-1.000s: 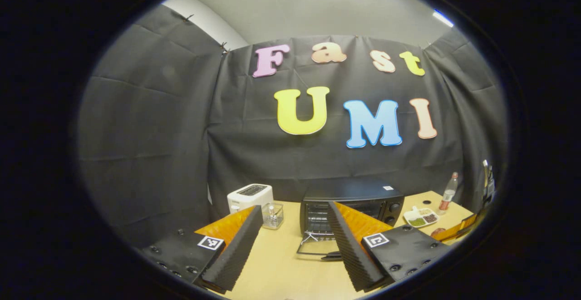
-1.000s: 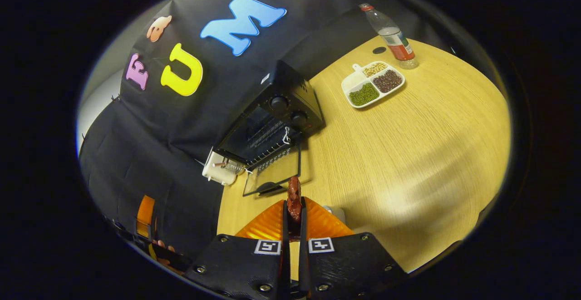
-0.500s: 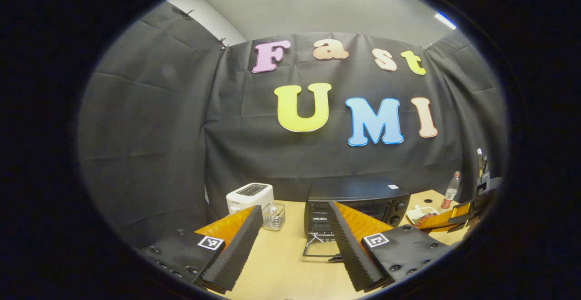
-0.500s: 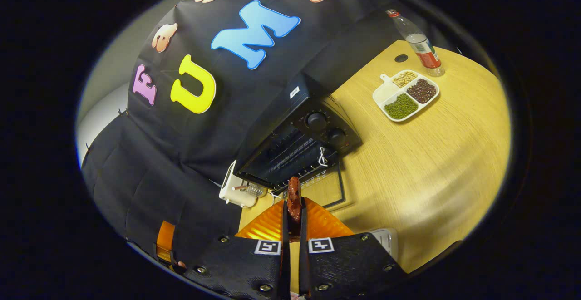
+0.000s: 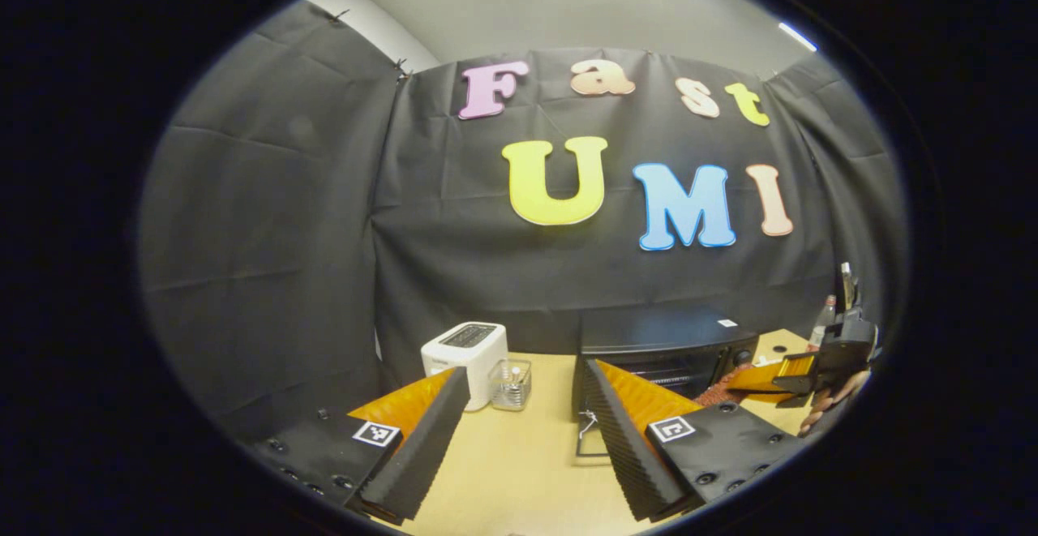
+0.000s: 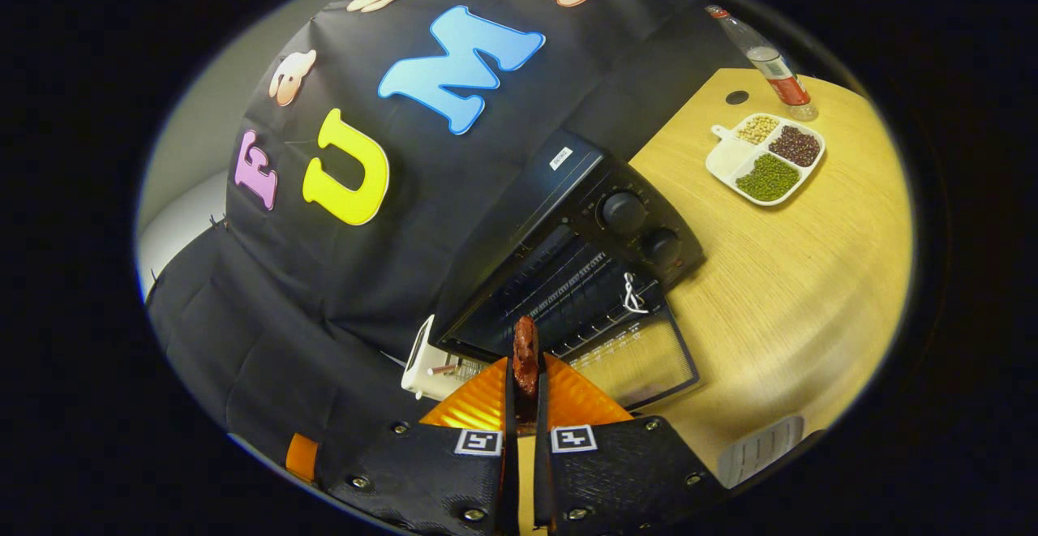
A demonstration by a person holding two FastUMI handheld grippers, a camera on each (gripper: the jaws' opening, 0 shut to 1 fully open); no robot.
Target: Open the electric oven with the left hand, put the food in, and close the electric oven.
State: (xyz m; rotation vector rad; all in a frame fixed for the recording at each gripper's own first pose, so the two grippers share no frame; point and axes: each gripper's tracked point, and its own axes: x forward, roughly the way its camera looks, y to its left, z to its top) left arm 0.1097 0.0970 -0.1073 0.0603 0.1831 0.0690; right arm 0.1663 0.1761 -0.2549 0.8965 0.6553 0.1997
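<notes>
Food (image 6: 525, 355) between right gripper (image 6: 525, 380) fingers before open oven (image 6: 568, 276).

Black oven (image 6: 584, 220), reddish-brown food (image 6: 525, 355), white toaster (image 5: 465, 349), pale wood-grain table (image 6: 795, 276), white tray (image 6: 765, 156) w/ green, dark, beige beans.

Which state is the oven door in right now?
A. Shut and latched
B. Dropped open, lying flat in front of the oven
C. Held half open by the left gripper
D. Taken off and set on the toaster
B: in the right gripper view the oven door lies flat in front of the oven, leaving the rack inside exposed.
</notes>
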